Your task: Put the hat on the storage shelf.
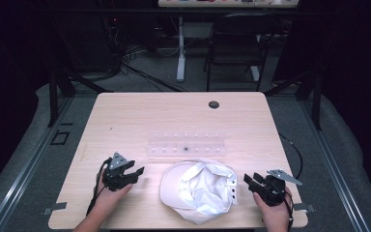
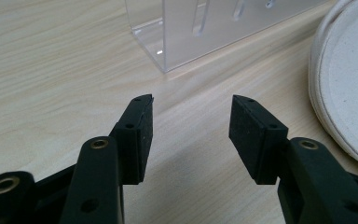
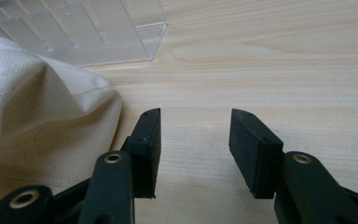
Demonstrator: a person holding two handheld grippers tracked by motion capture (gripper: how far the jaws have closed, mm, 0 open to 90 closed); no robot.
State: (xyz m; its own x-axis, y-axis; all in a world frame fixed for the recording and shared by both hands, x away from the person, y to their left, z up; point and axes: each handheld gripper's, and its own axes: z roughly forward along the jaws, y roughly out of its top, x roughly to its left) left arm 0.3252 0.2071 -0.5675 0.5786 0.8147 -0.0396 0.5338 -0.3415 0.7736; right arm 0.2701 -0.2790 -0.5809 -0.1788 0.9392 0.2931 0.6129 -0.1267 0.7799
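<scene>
A white cloth cap (image 1: 199,189) lies upside down near the table's front edge, between the two grippers. Its brim (image 2: 342,88) curves along the right side of the left gripper view, and its crumpled crown (image 3: 37,107) bulges at the left of the right gripper view. My left gripper (image 1: 137,172) rests left of the cap, open, with bare wood between its pads (image 2: 190,128). My right gripper (image 1: 249,180) sits right of the cap, also open (image 3: 195,140) and holding nothing. A clear acrylic rack (image 1: 187,145) stands just beyond the cap.
The light wooden table (image 1: 140,116) has a dark round grommet (image 1: 214,104) near its far edge. Beyond the table stand a black chair (image 1: 234,43) and a white desk leg (image 1: 180,48) on grey carpet with cables.
</scene>
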